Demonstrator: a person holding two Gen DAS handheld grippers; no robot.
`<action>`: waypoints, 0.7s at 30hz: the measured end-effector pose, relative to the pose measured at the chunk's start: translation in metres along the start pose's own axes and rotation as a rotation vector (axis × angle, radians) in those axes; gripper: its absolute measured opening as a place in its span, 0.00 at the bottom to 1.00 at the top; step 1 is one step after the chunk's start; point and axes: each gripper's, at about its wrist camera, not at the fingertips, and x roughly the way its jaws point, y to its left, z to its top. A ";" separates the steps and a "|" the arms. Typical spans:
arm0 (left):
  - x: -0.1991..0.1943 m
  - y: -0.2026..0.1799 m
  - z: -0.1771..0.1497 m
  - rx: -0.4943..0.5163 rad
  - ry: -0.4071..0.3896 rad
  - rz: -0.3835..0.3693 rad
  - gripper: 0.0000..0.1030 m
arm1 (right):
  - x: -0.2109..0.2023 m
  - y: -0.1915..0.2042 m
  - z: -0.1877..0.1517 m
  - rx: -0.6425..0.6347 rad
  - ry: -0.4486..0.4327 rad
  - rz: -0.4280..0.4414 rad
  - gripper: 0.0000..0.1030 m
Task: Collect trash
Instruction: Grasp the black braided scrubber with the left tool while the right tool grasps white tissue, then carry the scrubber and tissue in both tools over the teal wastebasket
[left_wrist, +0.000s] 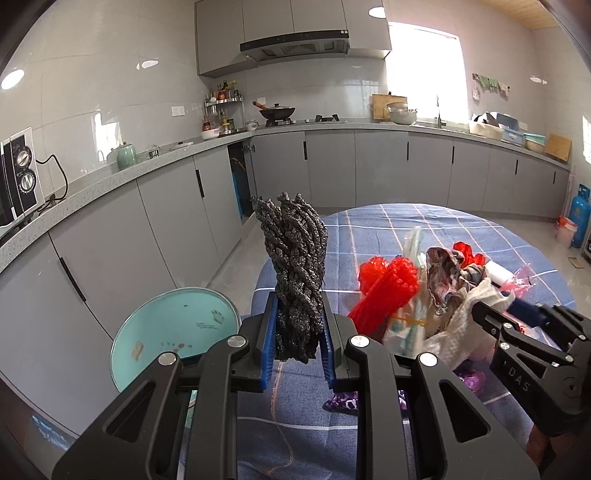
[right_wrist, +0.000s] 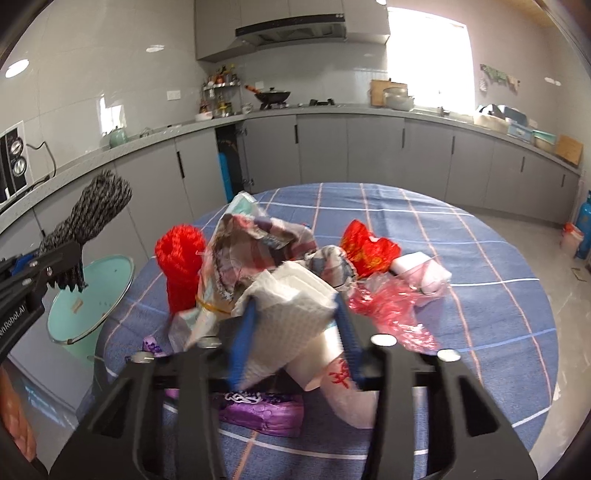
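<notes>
My left gripper (left_wrist: 299, 306) is shut on a bundle of dark grey twisted rope (left_wrist: 295, 258), which stands upright between its blue pads. From the right wrist view that gripper (right_wrist: 62, 266) holds the rope (right_wrist: 99, 206) just above a teal trash bin (right_wrist: 92, 295). My right gripper (right_wrist: 295, 310) reaches into a trash pile on the round table (right_wrist: 461, 258). Its blue pads press both sides of a folded white paper towel (right_wrist: 291, 291). In the left wrist view the right gripper (left_wrist: 506, 314) sits at the pile's right with the towel (left_wrist: 465, 314) at its tips.
The pile holds red mesh (right_wrist: 181, 258), crumpled wrappers (right_wrist: 251, 240), a red bag (right_wrist: 369, 251), clear pink plastic (right_wrist: 391, 310) and a purple item (right_wrist: 258, 406). The teal bin (left_wrist: 173, 325) stands left of the table. Grey cabinets line the walls; a blue gas cylinder (left_wrist: 580, 214) stands far right.
</notes>
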 end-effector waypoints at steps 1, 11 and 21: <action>0.000 0.001 0.000 -0.001 0.000 0.001 0.21 | 0.000 0.001 0.000 -0.007 0.000 0.002 0.20; -0.009 0.003 0.004 0.005 -0.018 0.025 0.21 | -0.020 0.014 0.006 -0.058 -0.047 0.021 0.07; -0.022 0.018 0.009 -0.011 -0.040 0.061 0.20 | -0.049 0.017 0.020 -0.070 -0.110 0.032 0.07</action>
